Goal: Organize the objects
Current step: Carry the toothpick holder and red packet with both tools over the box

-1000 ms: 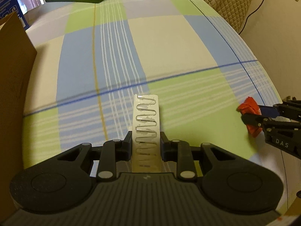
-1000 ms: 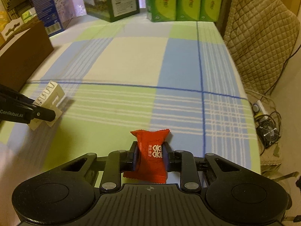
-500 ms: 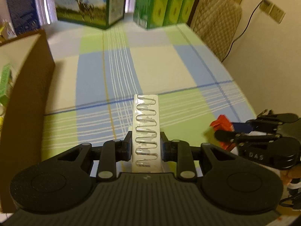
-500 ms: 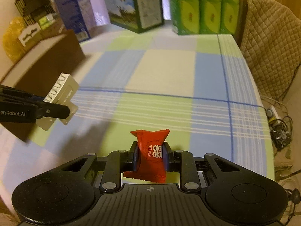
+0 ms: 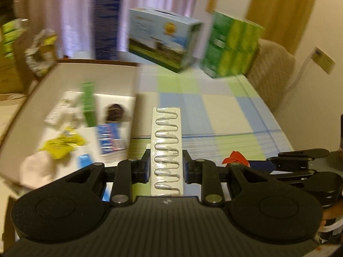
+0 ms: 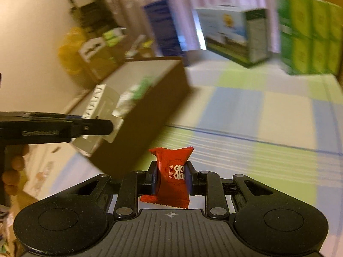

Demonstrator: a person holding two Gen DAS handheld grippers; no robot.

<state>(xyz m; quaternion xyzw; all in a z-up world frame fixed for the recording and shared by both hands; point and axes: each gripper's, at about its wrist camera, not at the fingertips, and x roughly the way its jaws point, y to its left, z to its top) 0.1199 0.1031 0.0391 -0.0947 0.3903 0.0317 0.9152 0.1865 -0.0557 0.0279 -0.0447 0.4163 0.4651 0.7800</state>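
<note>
My left gripper [image 5: 166,168] is shut on a white box with a wavy clear window [image 5: 166,147], held upright above the table beside the brown cardboard box [image 5: 90,68]. That same white box [image 6: 97,107] and the left gripper [image 6: 107,126] show at the left of the right wrist view, level with the cardboard box's [image 6: 150,105] rim. My right gripper [image 6: 171,178] is shut on a red candy packet [image 6: 172,177]. The red candy packet [image 5: 235,160] and the right gripper [image 5: 246,163] appear at the right of the left wrist view.
The cardboard box holds several items: a yellow packet [image 5: 62,144], a green box [image 5: 89,105], a blue-and-red packet [image 5: 110,138] and white wrappers. Blue [image 5: 106,24], landscape-printed [image 5: 163,40] and green [image 5: 230,47] cartons stand at the table's far end. A quilted chair [image 5: 268,68] is at right.
Both grippers have risen and swung left toward the cardboard box, whose inside has come into the left wrist view. Each keeps its hold on its object.
</note>
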